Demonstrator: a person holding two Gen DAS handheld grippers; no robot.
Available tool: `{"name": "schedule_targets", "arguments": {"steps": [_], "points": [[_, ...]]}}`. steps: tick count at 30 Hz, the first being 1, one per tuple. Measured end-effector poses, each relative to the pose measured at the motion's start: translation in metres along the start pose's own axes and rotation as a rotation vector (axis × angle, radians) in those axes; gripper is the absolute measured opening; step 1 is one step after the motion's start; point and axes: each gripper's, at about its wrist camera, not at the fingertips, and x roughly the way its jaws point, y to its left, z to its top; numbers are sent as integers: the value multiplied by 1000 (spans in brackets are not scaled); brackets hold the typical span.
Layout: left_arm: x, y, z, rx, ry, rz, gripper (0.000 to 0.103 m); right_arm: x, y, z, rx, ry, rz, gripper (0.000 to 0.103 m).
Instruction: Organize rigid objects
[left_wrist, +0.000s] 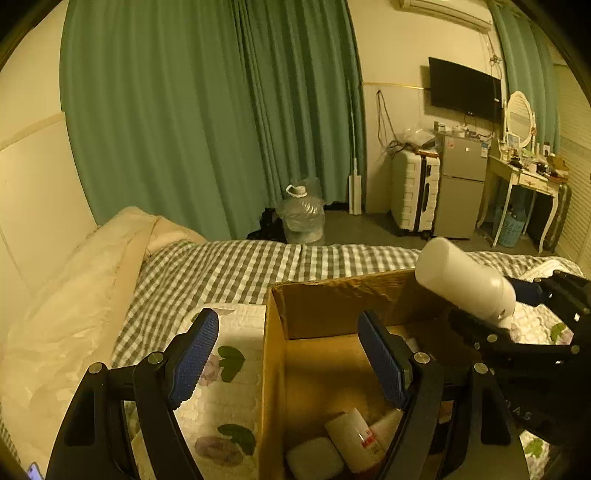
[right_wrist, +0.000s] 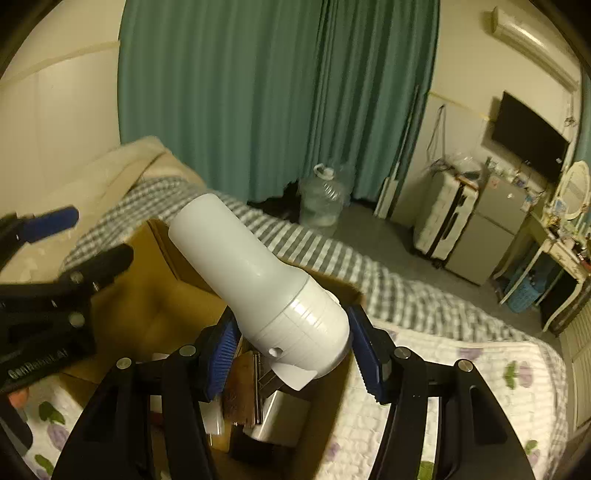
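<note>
Right gripper: the black two-finger right gripper with blue ribbed pads (right_wrist: 293, 350) is clamped on the wide ribbed end of a white plastic bottle-shaped container (right_wrist: 255, 280), one pad pressed to each side; a white paper tab hangs from that end.
White container: tilted, its narrower flat end pointing up and away to the left, held in the air above the open box. In the left wrist view it (left_wrist: 463, 278) hangs over the box's far right corner.
Left gripper: the black two-finger left gripper with blue pads (left_wrist: 288, 356) stands spread wide with nothing between its pads; one finger is over the quilt, the other over the box opening.
Box: an open brown cardboard box (left_wrist: 273, 369) sits on the bed, straddled by the left gripper.
Box contents: a white cylindrical tube with red print (left_wrist: 356, 439) lies near the front wall, touching a pale rounded pad-like item (left_wrist: 314, 461); the right wrist view shows further items below the container, too dim to identify.
Bedding: a white quilt with purple flowers and green leaves (left_wrist: 225, 369) lies under the box, on a grey-and-white checked sheet (left_wrist: 236, 266).
Floor beyond: a clear plastic water jug (left_wrist: 303, 218) stands before the green curtain (left_wrist: 207, 110).
Far wall: a white hard-shell suitcase (left_wrist: 413, 194) stands just beside a small grey fridge (left_wrist: 461, 184), below a black wall-mounted screen (left_wrist: 463, 88).
</note>
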Motion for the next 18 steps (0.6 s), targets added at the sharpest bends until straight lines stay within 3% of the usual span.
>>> {"name": "schedule_targets", "arguments": {"steps": [6, 8, 11, 18], "points": [[16, -2, -8, 7, 26, -10, 81, 27, -6, -9, 10, 6, -15, 60], [16, -3, -9, 9, 30, -11, 80, 29, -13, -11, 35, -7, -4, 75], [10, -3, -7, 9, 32, -11, 81, 19, -14, -13, 61, -27, 10, 85], [-45, 0, 15, 9, -40, -13, 81, -35, -27, -1, 103, -81, -30, 87]]}}
